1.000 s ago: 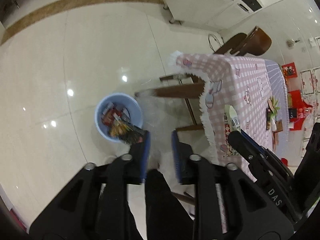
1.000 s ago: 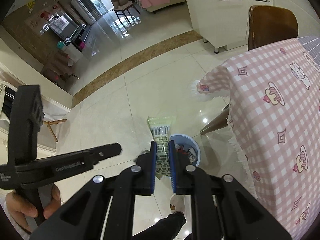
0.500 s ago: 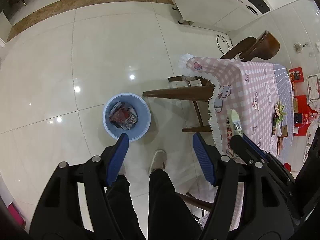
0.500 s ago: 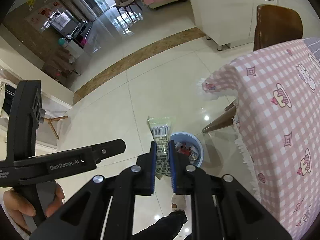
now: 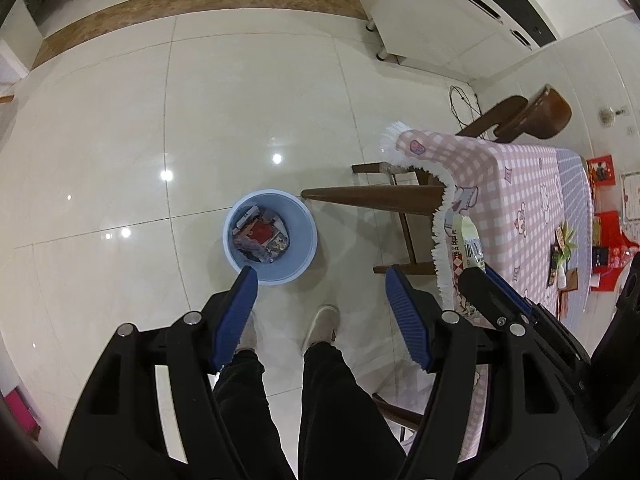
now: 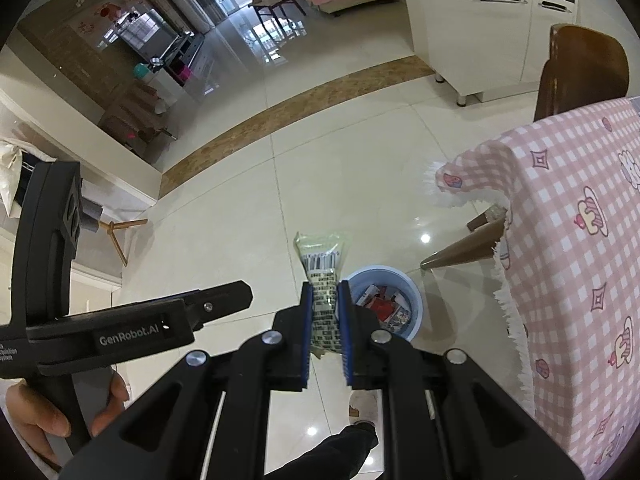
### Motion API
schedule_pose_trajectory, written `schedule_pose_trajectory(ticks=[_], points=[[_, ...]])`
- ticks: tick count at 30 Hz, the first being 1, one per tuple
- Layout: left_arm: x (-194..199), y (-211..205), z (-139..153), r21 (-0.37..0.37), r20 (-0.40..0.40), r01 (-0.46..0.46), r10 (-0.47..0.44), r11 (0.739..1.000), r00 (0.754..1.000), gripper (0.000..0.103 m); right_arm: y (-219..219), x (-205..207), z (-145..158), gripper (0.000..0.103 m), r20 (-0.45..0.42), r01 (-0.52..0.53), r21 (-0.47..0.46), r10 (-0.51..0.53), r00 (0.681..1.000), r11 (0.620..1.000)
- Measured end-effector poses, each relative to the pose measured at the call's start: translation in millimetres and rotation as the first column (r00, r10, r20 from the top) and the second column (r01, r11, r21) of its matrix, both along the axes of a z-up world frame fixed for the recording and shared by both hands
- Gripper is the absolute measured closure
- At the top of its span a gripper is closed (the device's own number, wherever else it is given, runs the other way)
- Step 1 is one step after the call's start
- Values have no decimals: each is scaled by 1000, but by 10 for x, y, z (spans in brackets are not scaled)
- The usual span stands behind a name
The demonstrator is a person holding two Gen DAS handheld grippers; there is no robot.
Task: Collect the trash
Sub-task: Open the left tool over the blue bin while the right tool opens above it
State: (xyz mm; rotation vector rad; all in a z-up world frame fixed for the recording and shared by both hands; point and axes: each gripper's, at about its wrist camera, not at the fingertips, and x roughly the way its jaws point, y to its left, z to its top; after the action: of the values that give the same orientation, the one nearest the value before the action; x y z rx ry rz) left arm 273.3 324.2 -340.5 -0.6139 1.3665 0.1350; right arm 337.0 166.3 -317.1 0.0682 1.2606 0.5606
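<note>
A light blue trash bin (image 5: 270,236) stands on the tiled floor, holding several wrappers; it also shows in the right wrist view (image 6: 384,304). My left gripper (image 5: 320,300) is open and empty, high above the floor just in front of the bin. My right gripper (image 6: 325,312) is shut on a pale green snack wrapper (image 6: 322,276) with a barcode, held in the air above and left of the bin. That wrapper also shows in the left wrist view (image 5: 466,242), beside the table edge.
A table with a pink checked cloth (image 5: 516,200) stands to the right, with a wooden chair (image 5: 536,116) behind it and a wooden leg (image 5: 372,198) reaching toward the bin. White cabinets (image 5: 460,20) line the far wall. The person's legs and shoes (image 5: 320,324) stand below.
My left gripper opened and let a wrapper drop into the bin, then rose higher. My right gripper kept its hold on the green wrapper and shifted slightly.
</note>
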Motion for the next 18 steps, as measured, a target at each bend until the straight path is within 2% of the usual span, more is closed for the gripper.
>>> schedule_pose_trajectory(ticks=[11,18], points=[[-86,76,48,0,-8,-83,83,997,997,36,0,18,1,84,-15,-14,27,14,1000,1000],[3,-161,120,18,-3,-74,74,997,997,36,-297,75,5,83,-20,20,46,-19,1000,999]])
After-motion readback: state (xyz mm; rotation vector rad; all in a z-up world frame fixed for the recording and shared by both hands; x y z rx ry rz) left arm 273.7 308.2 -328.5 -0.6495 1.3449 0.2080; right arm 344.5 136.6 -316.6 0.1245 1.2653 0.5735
